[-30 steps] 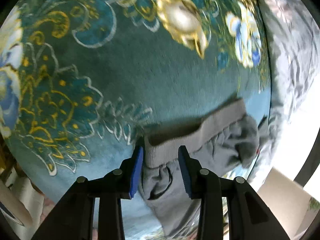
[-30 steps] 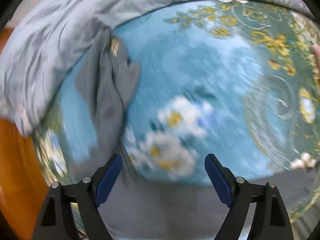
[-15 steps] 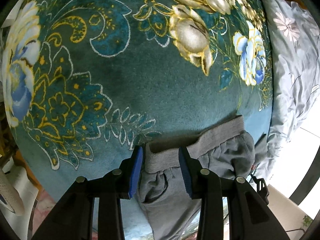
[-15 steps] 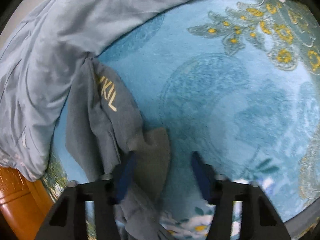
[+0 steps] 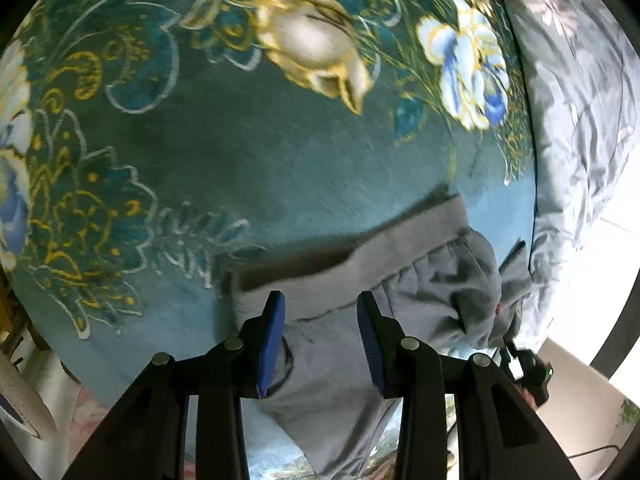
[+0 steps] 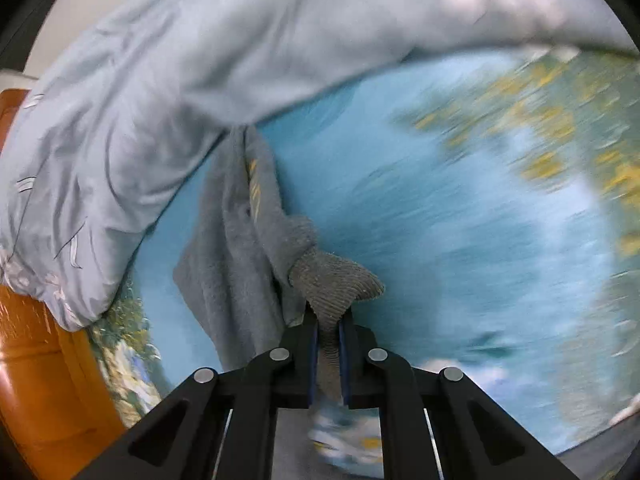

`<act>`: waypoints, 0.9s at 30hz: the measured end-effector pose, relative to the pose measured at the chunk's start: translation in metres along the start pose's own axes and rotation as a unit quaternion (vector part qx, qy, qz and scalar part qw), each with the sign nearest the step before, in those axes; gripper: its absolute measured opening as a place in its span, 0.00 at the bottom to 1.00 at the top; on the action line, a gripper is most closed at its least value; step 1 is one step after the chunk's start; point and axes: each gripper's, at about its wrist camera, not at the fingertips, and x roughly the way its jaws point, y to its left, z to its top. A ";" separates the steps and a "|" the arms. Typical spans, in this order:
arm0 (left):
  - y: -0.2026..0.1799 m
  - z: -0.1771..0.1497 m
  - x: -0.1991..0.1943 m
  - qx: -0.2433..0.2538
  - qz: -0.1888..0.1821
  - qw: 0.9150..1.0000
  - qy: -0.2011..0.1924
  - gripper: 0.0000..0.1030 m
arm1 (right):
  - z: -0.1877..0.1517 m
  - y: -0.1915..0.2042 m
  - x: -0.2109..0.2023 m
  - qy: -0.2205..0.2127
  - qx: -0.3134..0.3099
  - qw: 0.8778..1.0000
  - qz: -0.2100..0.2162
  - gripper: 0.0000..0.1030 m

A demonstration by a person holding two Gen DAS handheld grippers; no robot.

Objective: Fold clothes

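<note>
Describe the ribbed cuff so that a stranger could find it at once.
On the teal floral blanket, beside the pale blue duvet, lie grey sweatpants. Their ribbed cuff is pinched in the right gripper; it is coarser-knit and browner than the smooth leg.

Both cameras sit low and close, each looking forward along its own fingers. The left view faces the teal floral blanket (image 5: 280, 168); the right view faces the pale grey quilt (image 6: 200, 60). Both show the grey knitted trousers (image 5: 332, 344).

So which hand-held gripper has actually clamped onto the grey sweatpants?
The right hand-held gripper: shut on the ribbed cuff. The left hand-held gripper is open, straddling the waistband.
</note>
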 end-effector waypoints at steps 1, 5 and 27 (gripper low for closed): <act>-0.003 -0.001 0.003 0.003 -0.001 1.000 0.004 0.37 | 0.002 -0.012 -0.018 -0.016 -0.008 1.000 -0.013 0.09; -0.011 -0.007 0.011 0.014 -0.002 1.000 0.021 0.37 | 0.004 -0.095 -0.102 -0.083 0.008 0.994 -0.078 0.09; -0.200 0.006 0.120 0.065 0.046 0.996 0.046 0.14 | -0.029 -0.224 -0.186 -0.082 0.045 0.984 -0.151 0.09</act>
